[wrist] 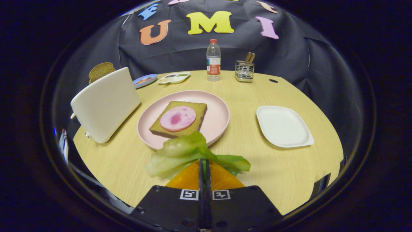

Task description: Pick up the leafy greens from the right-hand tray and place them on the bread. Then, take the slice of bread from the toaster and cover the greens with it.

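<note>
Fingers of the gripper pressed together on the stem end of a bunch of soft, pale-to-bright green leafy greens, held above the light wooden round table. The leaves fan out to either side of the fingers, the larger, paler lobe spreading to the left and a narrower, darker one to the right; their upper edge overlaps the near rim of the round pink plate that lies just ahead. On that plate rests a square slice of brown bread, topped with a round pink slice of ham; bread and ham lie just beyond the greens, apart from them. To the left of the plate stands a white plastic toaster, tilted in this wide view, with the rounded top of a brown slice of bread projecting from its far end. To the right of the plate, well apart from it, lies a square white tray. At the far edge of the table, from left to right: a small blue dish, a white divided dish, a clear plastic bottle with a red cap, and a wire-mesh metal holder containing wooden utensils.
</note>
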A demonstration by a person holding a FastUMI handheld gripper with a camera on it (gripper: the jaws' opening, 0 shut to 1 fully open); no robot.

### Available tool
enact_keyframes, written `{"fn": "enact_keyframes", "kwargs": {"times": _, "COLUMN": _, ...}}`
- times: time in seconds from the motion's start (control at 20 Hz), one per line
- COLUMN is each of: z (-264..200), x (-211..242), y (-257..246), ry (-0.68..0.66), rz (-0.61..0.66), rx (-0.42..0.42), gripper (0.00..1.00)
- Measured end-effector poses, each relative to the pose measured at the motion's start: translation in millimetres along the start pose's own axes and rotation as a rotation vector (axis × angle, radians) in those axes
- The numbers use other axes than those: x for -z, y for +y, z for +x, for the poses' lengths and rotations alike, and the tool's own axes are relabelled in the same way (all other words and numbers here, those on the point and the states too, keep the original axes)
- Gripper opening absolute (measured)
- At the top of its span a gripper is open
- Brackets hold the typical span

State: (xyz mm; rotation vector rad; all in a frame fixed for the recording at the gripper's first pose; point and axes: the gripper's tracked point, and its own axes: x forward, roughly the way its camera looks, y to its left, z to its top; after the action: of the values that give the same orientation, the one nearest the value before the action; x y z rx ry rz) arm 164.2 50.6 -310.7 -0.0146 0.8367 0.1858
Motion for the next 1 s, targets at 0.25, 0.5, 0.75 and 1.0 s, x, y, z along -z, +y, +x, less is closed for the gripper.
{"fn": "enact_keyframes", "kwargs": {"times": 0.25, "z": -26, "x": -1, "y": -3, "ry": -0.084, "rz": 0.028, "rx": -0.031, "gripper": 0.01}}
{"fn": "enact_keyframes", "kwargs": {"times": 0.5, "z": -48, "x": -23, "y": 3, "ry": -0.162, "rz": 0.010, "rx": -0.037, "gripper": 0.00}}
{"fn": "enact_keyframes", "kwargs": {"times": 0.75, "z": -70, "x": -66, "y": 12, "ry": -0.263, "rz": -0.005, "rx": -0.034, "gripper": 0.00}}
{"fn": "enact_keyframes", "kwargs": {"times": 1.0, "z": -64, "x": -115, "y": 19, "ry": -0.311, "rz": -0.004, "rx": -0.031, "gripper": 0.00}}
